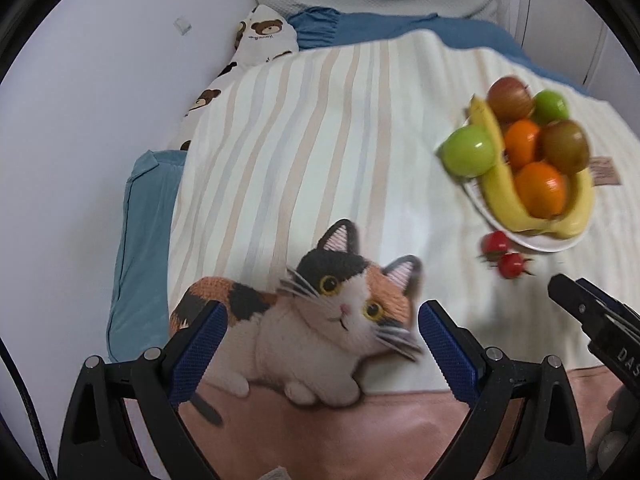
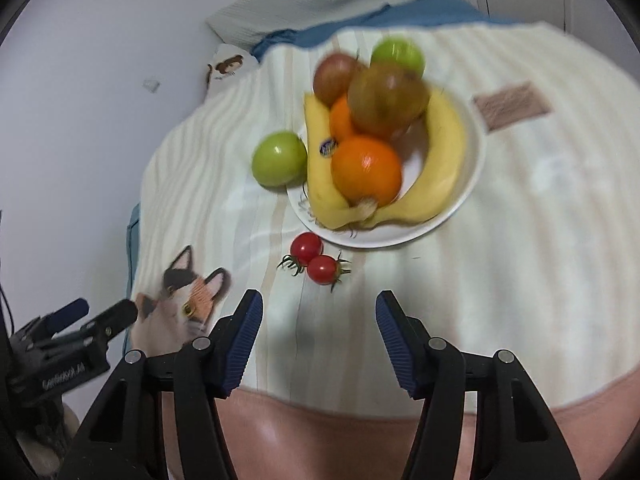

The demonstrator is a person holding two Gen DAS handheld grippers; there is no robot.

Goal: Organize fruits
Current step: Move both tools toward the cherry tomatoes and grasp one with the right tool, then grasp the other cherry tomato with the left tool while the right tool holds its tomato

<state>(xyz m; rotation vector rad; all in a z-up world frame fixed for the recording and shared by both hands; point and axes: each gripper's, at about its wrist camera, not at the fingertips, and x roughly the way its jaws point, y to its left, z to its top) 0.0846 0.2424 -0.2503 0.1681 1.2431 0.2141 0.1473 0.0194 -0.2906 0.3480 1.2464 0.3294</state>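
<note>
On the bed, a striped blanket (image 2: pixel 500 240) with a big calico cat print (image 1: pixel 320 320) is covering most of the surface, and a white plate (image 2: pixel 472 184) is sitting on it piled with fruit. Two bananas (image 2: pixel 440 168) are curving around the pile, joined at the stem end facing the near rim, with an orange (image 2: pixel 366 168) nesting between them and a second orange (image 2: pixel 340 120) tucked behind it. Two reddish-brown apples (image 2: pixel 386 96) are riding on top, and a green apple (image 2: pixel 398 54) is peeking out at the far side. Another green apple (image 2: pixel 279 158) is lying just off the plate's left edge, touching the banana as far as I can tell. Two cherry tomatoes (image 2: pixel 314 258) are lying on the blanket just in front of the plate, touching each other, not on it. The right gripper (image 2: pixel 320 332) is hovering just short of the tomatoes with its jaws standing apart, nothing between them. The left gripper (image 1: pixel 320 332) is hanging over the cat print, jaws wide apart and empty too, well apart from the plate. Both views are pretty blurry, so small details are hard to make out.
</note>
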